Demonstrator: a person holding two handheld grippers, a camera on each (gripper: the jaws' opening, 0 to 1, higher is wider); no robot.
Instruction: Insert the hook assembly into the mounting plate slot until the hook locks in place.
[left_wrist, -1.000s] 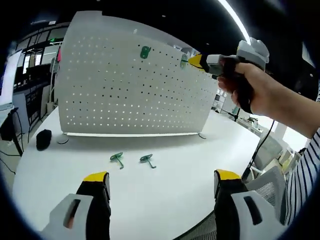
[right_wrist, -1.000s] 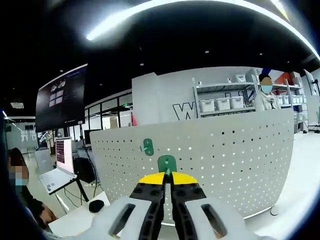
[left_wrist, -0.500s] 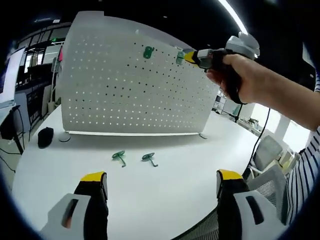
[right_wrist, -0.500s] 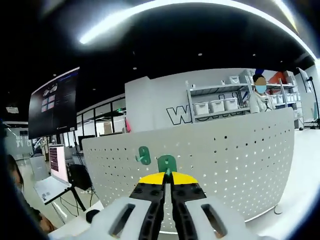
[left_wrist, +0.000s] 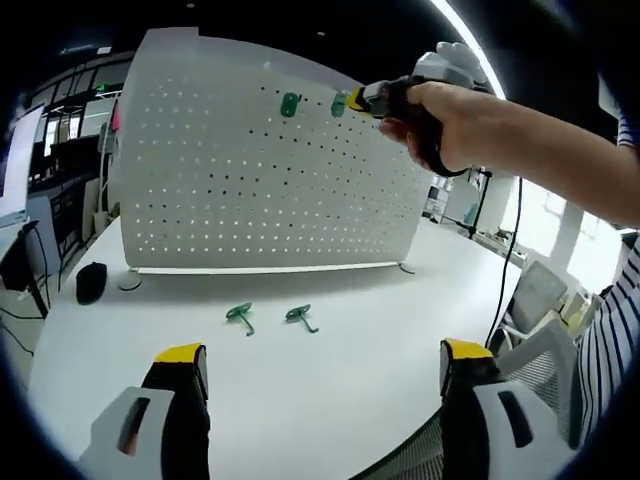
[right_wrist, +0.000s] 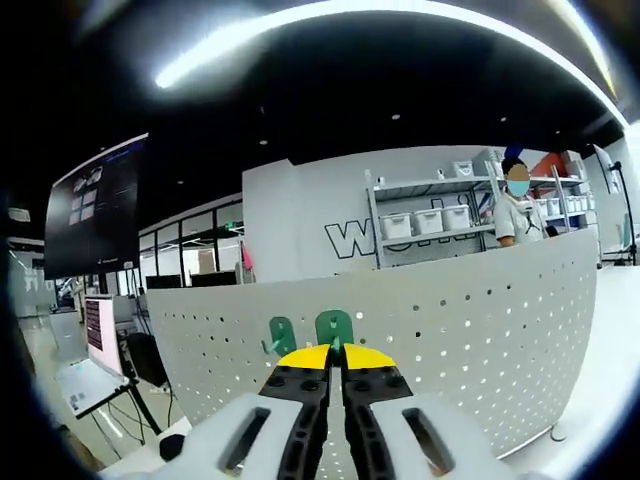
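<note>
A white perforated mounting plate stands upright on the white table. One green hook hangs near its top edge. My right gripper, held by a hand, is shut on a second green hook right at the plate's top, next to the hung one. In the right gripper view that held hook sticks up between the shut yellow tips, with the hung hook just left of it on the plate. Two more green hooks lie on the table. My left gripper is open above the table's near part.
A black computer mouse lies at the plate's left end. The table's edge curves off to the right, with chairs and a cable beyond. Shelves with white bins and a person stand behind the plate.
My right gripper has carried its hook leftward along the plate's top, closing in on the hung hook. The left gripper stays put.
</note>
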